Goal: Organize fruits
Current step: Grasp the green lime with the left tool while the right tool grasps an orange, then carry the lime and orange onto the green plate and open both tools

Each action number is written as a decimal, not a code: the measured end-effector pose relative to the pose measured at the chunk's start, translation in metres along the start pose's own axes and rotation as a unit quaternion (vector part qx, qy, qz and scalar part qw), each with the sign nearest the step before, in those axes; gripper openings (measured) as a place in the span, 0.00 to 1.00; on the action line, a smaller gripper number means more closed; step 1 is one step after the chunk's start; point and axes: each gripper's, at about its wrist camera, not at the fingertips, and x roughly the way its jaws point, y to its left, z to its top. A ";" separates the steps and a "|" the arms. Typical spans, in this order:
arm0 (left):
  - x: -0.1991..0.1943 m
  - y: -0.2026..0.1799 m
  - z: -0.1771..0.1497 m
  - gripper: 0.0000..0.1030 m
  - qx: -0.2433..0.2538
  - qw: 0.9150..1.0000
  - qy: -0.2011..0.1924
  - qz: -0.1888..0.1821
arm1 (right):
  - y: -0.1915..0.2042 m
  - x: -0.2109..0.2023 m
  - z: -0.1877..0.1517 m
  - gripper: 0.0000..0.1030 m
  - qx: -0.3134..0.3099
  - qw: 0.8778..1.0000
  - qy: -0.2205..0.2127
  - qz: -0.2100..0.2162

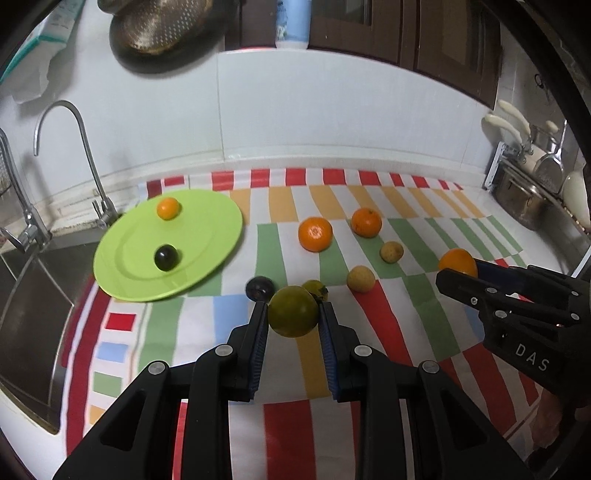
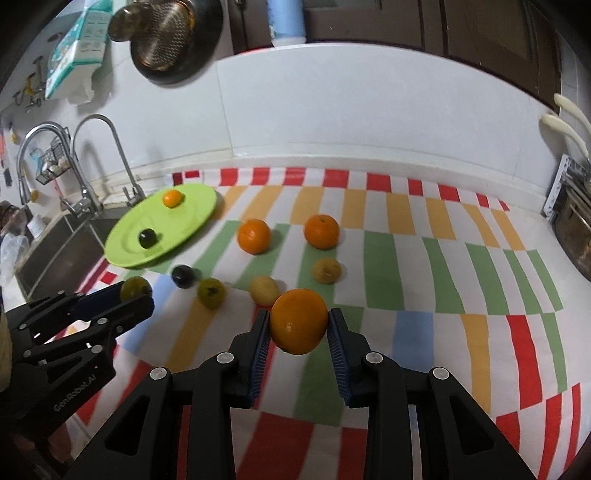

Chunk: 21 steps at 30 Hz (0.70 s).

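Note:
My left gripper is shut on a green round fruit and holds it above the striped cloth; it also shows in the right wrist view. My right gripper is shut on an orange, also seen in the left wrist view. A green plate at the left holds a small orange fruit and a dark plum. On the cloth lie two oranges, two tan fruits, a dark plum and a greenish fruit.
A steel sink with faucets lies left of the plate. A pot and utensil rack stand at the right. A colander hangs on the white wall behind.

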 end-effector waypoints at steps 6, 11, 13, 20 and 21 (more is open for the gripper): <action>-0.017 0.014 0.002 0.27 0.005 1.000 -0.025 -0.001 | 0.021 -0.014 0.008 0.32 -0.008 1.000 -0.017 0.006; -0.026 0.030 0.006 0.27 0.001 0.999 -0.038 0.002 | 0.039 -0.017 0.016 0.32 -0.012 0.999 -0.027 0.016; -0.029 0.036 0.008 0.27 -0.001 0.999 -0.044 0.004 | 0.047 -0.020 0.019 0.32 -0.014 0.999 -0.033 0.021; -0.034 0.057 0.012 0.27 0.000 0.998 -0.056 0.017 | 0.075 -0.019 0.033 0.32 -0.035 0.998 -0.050 0.031; -0.034 0.060 0.012 0.27 -0.001 0.998 -0.057 0.019 | 0.077 -0.019 0.034 0.32 -0.037 0.997 -0.052 0.032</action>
